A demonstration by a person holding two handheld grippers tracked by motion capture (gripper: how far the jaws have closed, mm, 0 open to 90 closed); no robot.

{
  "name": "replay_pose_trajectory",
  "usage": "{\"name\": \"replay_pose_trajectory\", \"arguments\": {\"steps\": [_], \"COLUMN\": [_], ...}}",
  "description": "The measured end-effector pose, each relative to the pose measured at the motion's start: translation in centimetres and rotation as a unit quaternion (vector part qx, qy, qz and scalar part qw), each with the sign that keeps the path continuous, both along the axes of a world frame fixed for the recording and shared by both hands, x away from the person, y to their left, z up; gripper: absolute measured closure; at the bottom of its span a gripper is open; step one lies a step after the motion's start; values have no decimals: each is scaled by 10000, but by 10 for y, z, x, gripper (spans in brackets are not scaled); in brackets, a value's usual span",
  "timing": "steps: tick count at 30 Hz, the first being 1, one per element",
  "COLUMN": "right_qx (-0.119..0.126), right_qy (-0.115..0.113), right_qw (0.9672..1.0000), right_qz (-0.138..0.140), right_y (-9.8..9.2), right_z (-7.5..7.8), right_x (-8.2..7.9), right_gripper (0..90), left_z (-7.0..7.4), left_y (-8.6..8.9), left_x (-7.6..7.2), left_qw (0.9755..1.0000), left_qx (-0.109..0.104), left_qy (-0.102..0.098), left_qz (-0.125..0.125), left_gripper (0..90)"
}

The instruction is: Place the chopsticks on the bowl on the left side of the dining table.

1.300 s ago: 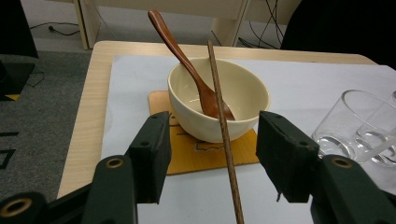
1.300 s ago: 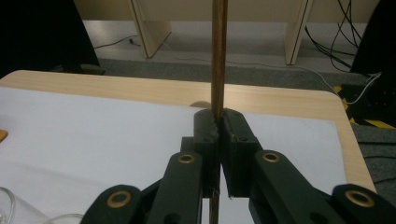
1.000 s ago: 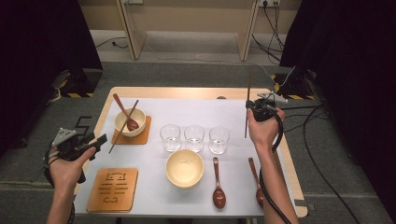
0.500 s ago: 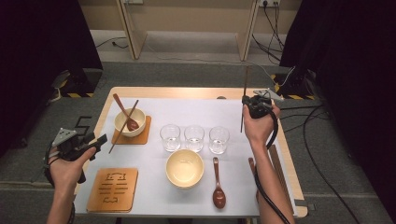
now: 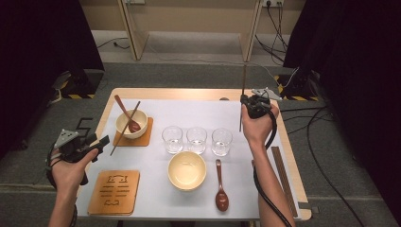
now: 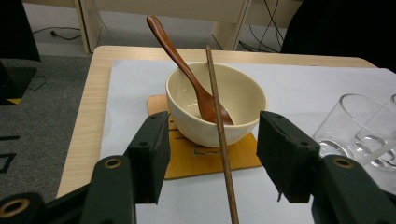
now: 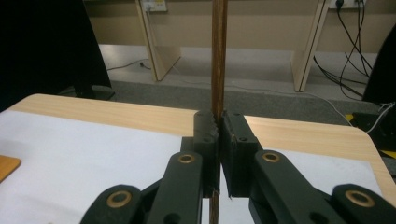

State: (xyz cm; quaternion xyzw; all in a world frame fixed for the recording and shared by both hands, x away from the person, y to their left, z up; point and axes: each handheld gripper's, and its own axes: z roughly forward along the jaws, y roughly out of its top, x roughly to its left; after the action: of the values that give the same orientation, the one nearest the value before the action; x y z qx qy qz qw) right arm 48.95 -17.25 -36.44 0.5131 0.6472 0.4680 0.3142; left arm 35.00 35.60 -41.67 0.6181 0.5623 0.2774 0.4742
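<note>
My right gripper is raised over the table's far right part, shut on a dark wooden chopstick that stands upright. In the right gripper view the chopstick rises from between the closed jaws of that gripper. My left gripper hovers off the table's left edge, open and with nothing gripped. It faces a cream bowl on a wooden coaster. A brown spoon rests in the bowl and a second chopstick leans on its rim, running down between the open jaws.
Three clear glasses stand in a row mid-table. In front of them are an empty cream bowl, a brown spoon and a patterned wooden coaster. A long dark stick lies along the right edge.
My right hand has drifted slightly left and toward the far edge, keeping the chopstick upright. The left hand has stayed where it was.
</note>
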Motion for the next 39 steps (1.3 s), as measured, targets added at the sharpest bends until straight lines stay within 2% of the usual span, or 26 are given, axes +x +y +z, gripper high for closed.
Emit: {"name": "replay_pose_trajectory", "arguments": {"steps": [6,11,20,29,39], "right_qx": [7,-45,-25,-36,-49], "right_qy": [-68,-39,-133,-187,-273], "right_qw": [10000,9999,9997,9992,9984], "right_qz": [39,125,224,341,486], "right_y": [6,13,23,35,50], "right_z": [4,4,6,9,11], "right_x": [1,4,8,9,10], "right_gripper": [854,854,854,854,854], "left_z": [3,7,22,38,48], "left_y": [-5,-10,-27,-52,-76], "left_x": [4,10,21,39,53], "left_qw": [10000,9999,9993,9967,9938], "left_qx": [46,97,159,278,322], "left_qy": [-42,-44,-136,-150,-236], "left_qz": [-51,-92,-319,-753,-1036], "left_gripper": [429,419,417,414,420]}}
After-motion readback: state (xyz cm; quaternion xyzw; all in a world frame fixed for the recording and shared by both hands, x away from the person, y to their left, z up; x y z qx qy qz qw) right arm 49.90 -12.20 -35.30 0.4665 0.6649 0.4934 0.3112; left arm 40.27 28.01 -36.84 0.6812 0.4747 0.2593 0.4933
